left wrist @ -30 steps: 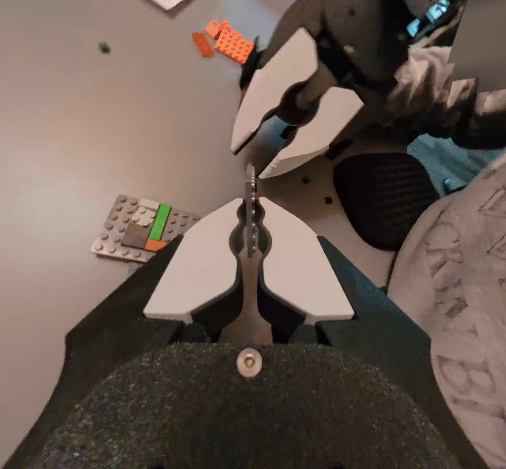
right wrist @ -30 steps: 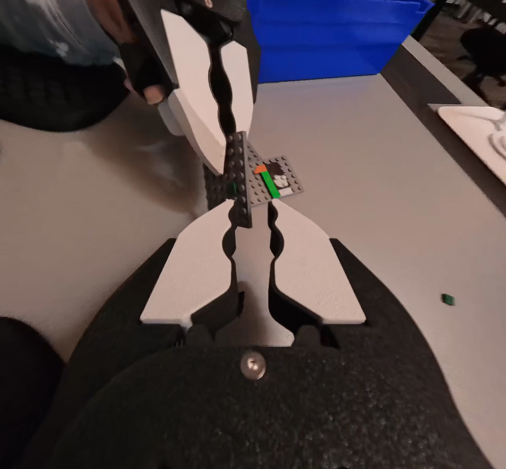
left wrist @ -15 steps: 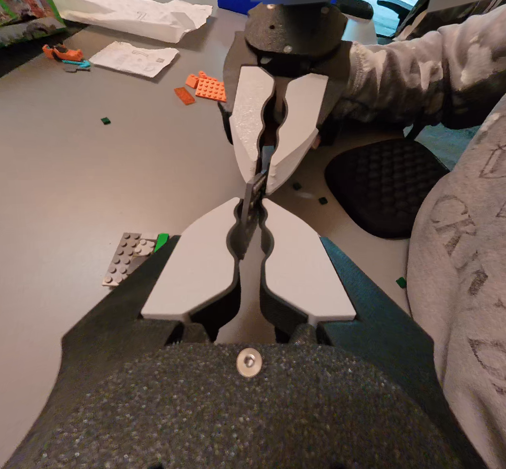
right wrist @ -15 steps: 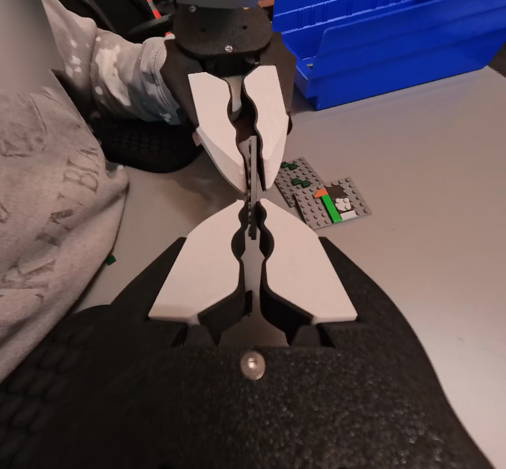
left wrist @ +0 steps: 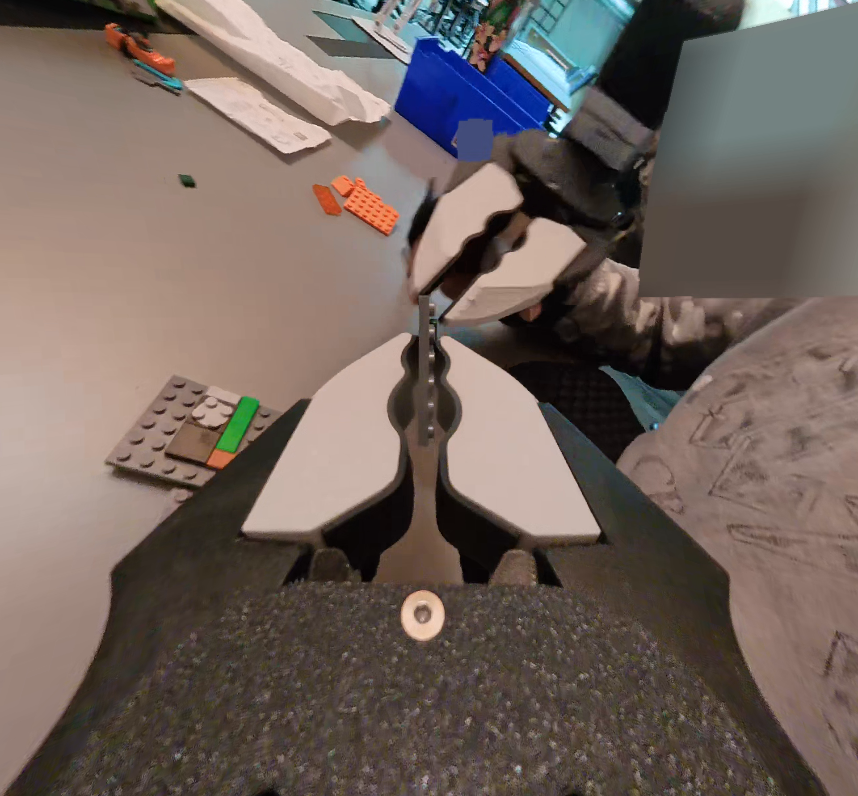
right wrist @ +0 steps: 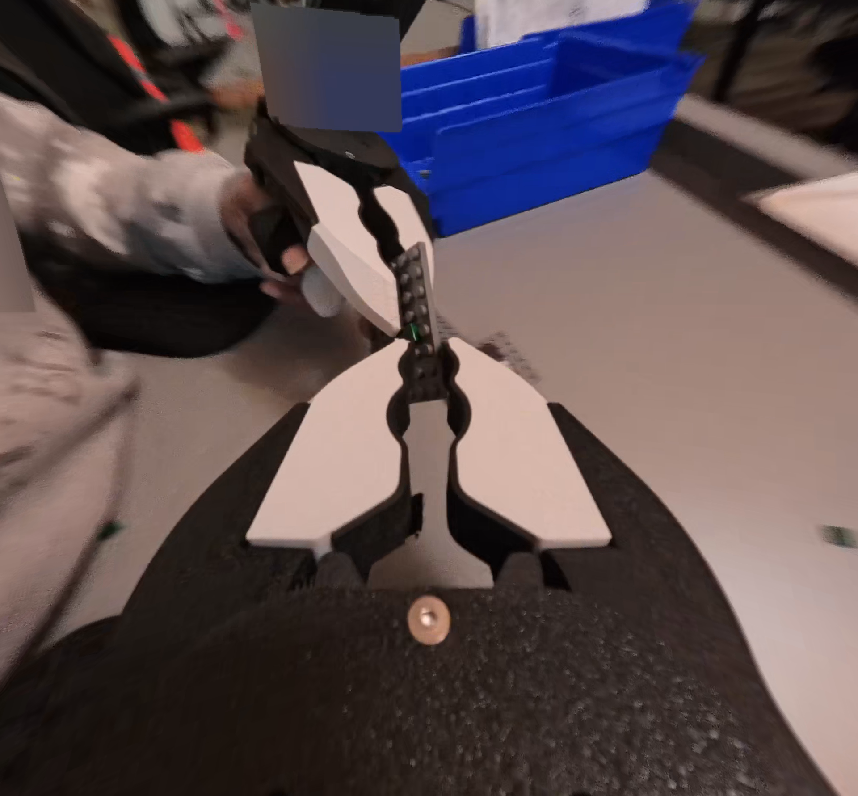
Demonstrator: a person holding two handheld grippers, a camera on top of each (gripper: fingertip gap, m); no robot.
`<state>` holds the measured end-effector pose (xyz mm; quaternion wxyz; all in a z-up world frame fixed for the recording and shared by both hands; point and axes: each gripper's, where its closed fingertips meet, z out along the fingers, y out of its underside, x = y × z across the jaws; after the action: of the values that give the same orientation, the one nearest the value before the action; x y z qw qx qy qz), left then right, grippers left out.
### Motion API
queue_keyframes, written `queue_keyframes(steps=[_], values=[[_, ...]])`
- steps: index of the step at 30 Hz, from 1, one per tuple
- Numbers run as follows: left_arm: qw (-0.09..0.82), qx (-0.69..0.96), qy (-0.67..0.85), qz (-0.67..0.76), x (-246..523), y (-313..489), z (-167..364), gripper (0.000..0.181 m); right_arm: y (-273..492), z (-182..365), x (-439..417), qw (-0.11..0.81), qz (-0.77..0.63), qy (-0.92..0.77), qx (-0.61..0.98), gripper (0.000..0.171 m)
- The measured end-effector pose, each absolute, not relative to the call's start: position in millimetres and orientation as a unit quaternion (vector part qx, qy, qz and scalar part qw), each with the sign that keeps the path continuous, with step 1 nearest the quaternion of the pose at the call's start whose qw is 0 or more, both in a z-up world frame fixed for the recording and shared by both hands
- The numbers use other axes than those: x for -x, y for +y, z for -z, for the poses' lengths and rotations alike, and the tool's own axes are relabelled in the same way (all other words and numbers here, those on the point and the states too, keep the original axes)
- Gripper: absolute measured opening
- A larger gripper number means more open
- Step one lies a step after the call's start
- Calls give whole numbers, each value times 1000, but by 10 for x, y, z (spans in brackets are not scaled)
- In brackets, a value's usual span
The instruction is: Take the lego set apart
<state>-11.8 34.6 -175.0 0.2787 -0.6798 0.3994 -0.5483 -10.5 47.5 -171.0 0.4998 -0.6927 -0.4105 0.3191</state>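
Observation:
A dark grey lego plate [left wrist: 425, 383] is held edge-on in the air between both grippers. My left gripper [left wrist: 426, 346] is shut on its near end. My right gripper [left wrist: 434, 307] comes in tilted from the upper right and pinches its far end. In the right wrist view my right gripper [right wrist: 426, 351] is shut on the plate [right wrist: 417, 295], which bears a small green piece [right wrist: 412, 331]; the left gripper [right wrist: 408, 314] grips it from above. A grey baseplate [left wrist: 153, 425] with a green tile [left wrist: 237, 418] and other tiles lies on the table at the left.
Orange plates [left wrist: 369, 212], papers [left wrist: 260, 114], a tiny green piece [left wrist: 186, 180] and blue bins [left wrist: 464, 100] lie farther back on the grey table. The bins also show in the right wrist view [right wrist: 534, 137]. A person's grey sleeve [left wrist: 627, 309] and black chair seat [left wrist: 580, 402] are at the right. Less than 4 cm separates the two grippers' tips.
Both grippers still hold the plate. The right gripper has tilted from straight opposite the left one to an angle, and the right wrist view is now blurred by motion.

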Motion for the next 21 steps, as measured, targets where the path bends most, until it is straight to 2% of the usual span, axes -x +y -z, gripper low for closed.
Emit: queue_keyframes(steps=[3, 7, 13, 17, 21], values=[[264, 706, 369, 545, 122, 405, 1826, 5, 488, 1610, 130, 564, -179, -461, 661, 10], [254, 726, 340, 540, 119, 455, 1856, 5, 534, 1798, 190, 545, -79, -503, 666, 13], [218, 744, 316, 547, 116, 404, 1914, 5, 542, 1906, 205, 528, -17, -559, 639, 12], [184, 759, 315, 539, 114, 372, 2000, 5, 485, 1999, 250, 516, 75, -650, 553, 7], [167, 761, 336, 529, 112, 317, 2048, 5, 427, 2053, 256, 475, 47, -691, 542, 7]])
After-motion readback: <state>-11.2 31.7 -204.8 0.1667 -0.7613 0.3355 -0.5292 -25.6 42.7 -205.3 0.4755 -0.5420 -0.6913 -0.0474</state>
